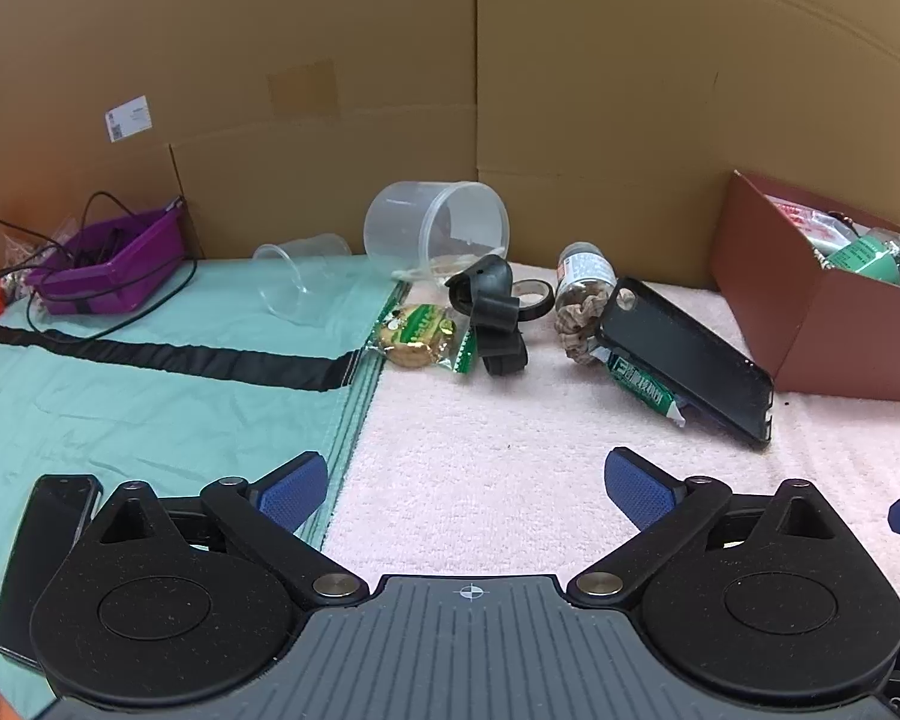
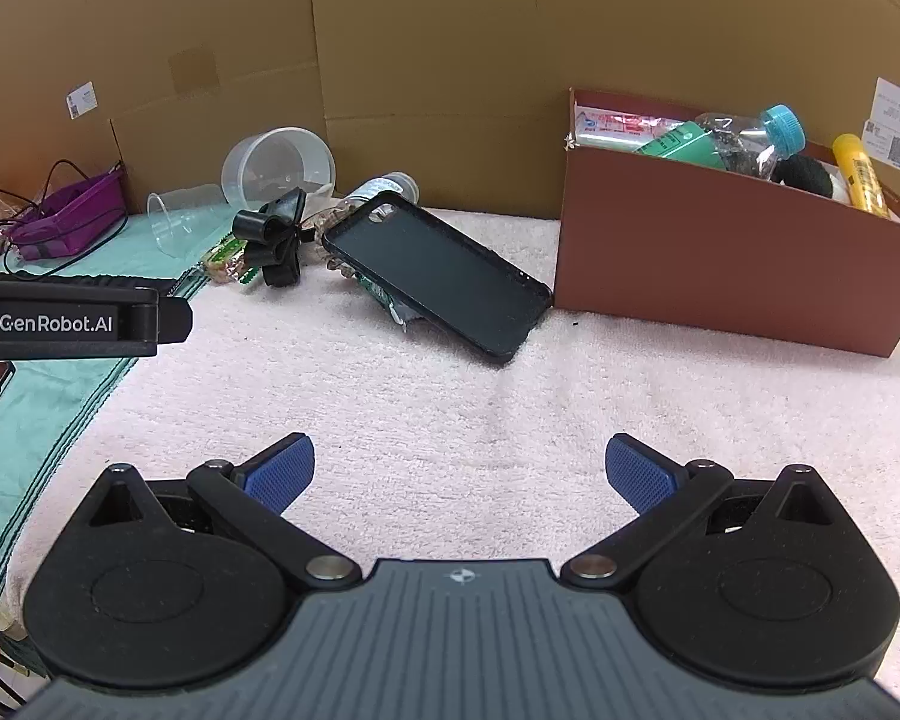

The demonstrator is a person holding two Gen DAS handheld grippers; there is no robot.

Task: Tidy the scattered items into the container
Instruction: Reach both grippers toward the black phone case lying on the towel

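Observation:
My left gripper (image 1: 467, 483) hangs open over the pink towel (image 1: 498, 450), nothing between its blue pads. My right gripper (image 2: 459, 468) is open too, above bare towel (image 2: 450, 396). Ahead lie a black phone case (image 1: 687, 360) (image 2: 438, 273) propped on a green packet (image 1: 642, 390), a scrunchie (image 1: 582, 324), a small bottle (image 1: 585, 273), a tape roll (image 1: 534, 300), a black plastic clip (image 1: 492, 312) (image 2: 273, 240) and a wrapped biscuit (image 1: 417, 336). The brown box (image 1: 810, 306) (image 2: 720, 258) at the right holds a bottle, packets and a yellow tube.
Two clear plastic cups (image 1: 438, 228) (image 1: 297, 282) lie tipped by the cardboard wall (image 1: 450, 90). A purple tray (image 1: 114, 264) with cables sits at far left on a green cloth (image 1: 150, 396). A black phone (image 1: 42, 552) lies beside my left gripper. The left gripper's body (image 2: 72, 324) shows in the right view.

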